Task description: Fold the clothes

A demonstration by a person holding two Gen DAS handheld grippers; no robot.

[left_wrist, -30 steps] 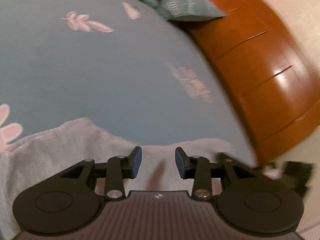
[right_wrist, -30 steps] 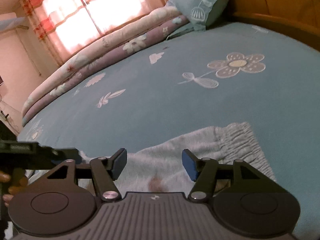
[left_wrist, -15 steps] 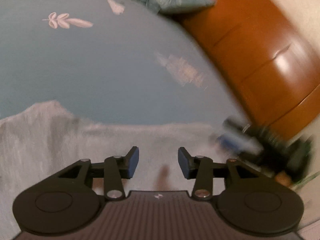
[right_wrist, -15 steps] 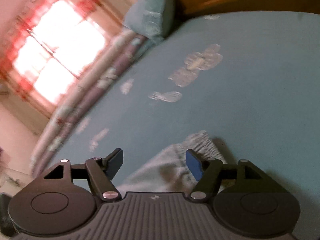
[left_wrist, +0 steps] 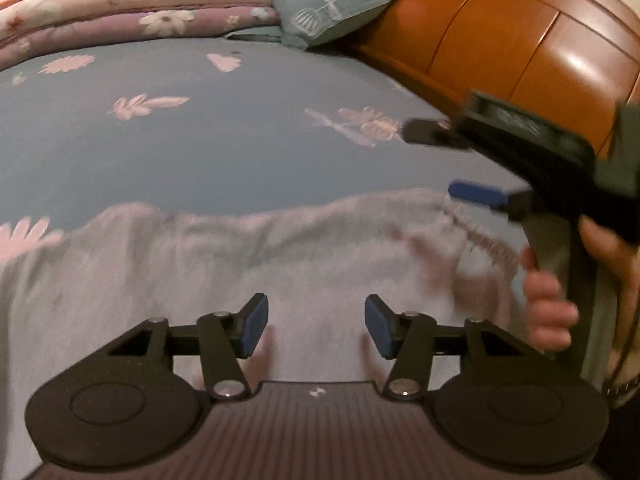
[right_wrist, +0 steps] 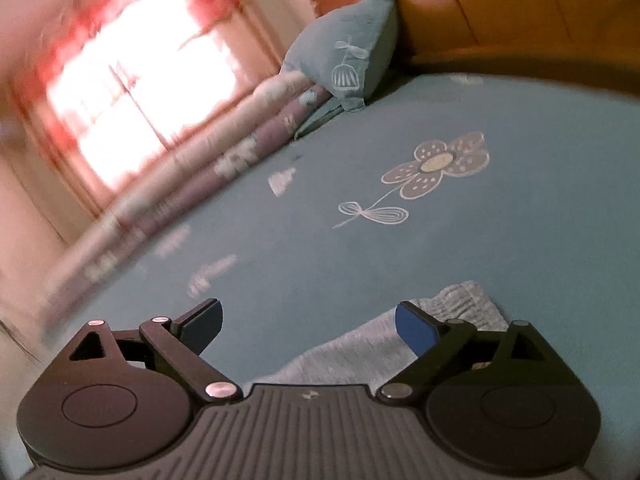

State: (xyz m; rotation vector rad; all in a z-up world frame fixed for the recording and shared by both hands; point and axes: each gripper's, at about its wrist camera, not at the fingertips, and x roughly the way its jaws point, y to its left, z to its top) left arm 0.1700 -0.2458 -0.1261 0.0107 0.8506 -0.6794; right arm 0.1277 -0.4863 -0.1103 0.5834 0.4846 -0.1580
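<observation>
Both claws are opening, empty: the left gripper [left_wrist: 316, 326] and right gripper [right_wrist: 308, 326]; the grey garment [left_wrist: 240, 264] is best pinched at its 2 o'clock elastic hem [left_wrist: 486, 242], both layers together.

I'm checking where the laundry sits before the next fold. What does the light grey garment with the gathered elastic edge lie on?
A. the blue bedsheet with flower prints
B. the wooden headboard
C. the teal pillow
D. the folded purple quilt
A: the grey garment is spread flat on the blue flowered bedsheet, well clear of the quilt, pillow and headboard at the far end.
</observation>
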